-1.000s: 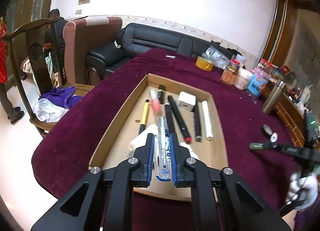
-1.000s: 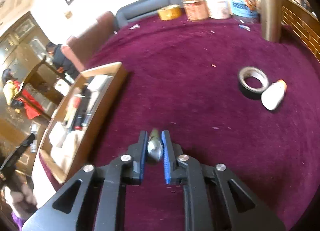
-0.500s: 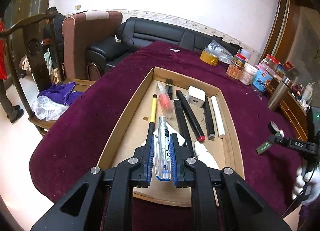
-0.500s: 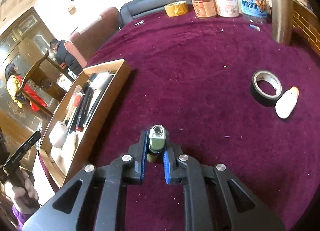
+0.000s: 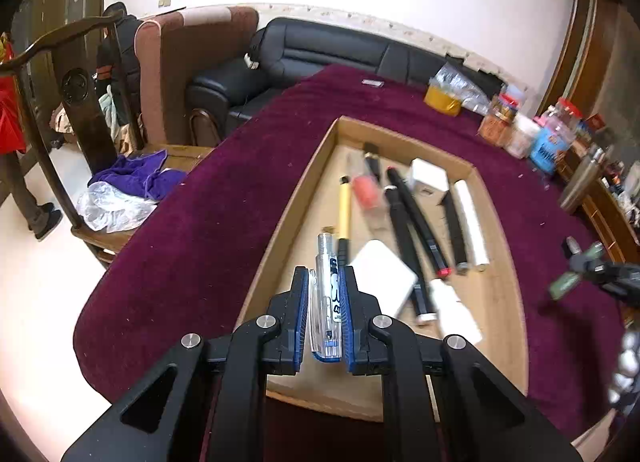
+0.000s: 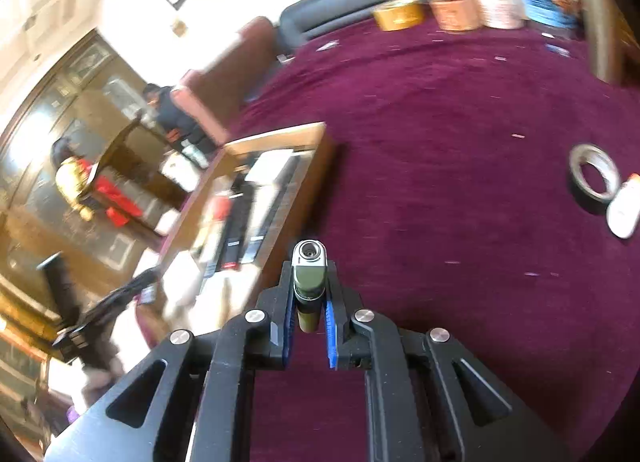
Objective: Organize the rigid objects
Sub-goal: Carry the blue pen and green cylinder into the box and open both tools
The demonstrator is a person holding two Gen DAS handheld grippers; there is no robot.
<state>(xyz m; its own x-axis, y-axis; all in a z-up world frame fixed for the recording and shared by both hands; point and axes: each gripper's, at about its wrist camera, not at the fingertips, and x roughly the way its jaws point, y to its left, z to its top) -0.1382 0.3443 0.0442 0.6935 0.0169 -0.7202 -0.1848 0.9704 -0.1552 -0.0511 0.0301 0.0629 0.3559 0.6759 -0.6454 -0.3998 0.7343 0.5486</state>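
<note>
Left gripper [image 5: 326,298]: fingers clamped on a clear pen [image 5: 329,294], held lengthwise over the near left part of the cardboard tray [image 5: 506,290].
Right gripper [image 6: 309,294]: fingers closed on an olive-green lighter [image 6: 309,274], metal nozzle end pointing away, over bare cloth just right of the tray [image 6: 320,165].
Tray contents: a yellow pen [image 5: 344,205], black markers [image 5: 416,221], a white stick [image 5: 472,225], a white block [image 5: 430,177] and a flat white pad [image 5: 382,282]; something red-orange lies among them, too smeared to name.
Hard to make out: the right wrist view blurs the tray contents into streaks; in the left wrist view the lighter [image 5: 570,282] is a green smear at the right edge, the hand below it a pale blur.
Cut off: the framed picture on the wall, top edge of the left wrist view.
Writing: blue and black print on the clear pen, only "A" legible; jar labels at the far side of the bench unreadable.
Loose on the bench: a roll of black tape [image 6: 592,179] touching a small white bottle [image 6: 624,209], well right of the tray.
Open room: wide bare maroon cloth [image 6: 440,141] between the tray and the tape; the tray's near left floor is clear under the pen.
Edges: the bench [image 5: 192,262] rounds off left of the tray; a wooden chair [image 5: 80,101] stands beyond it.
</note>
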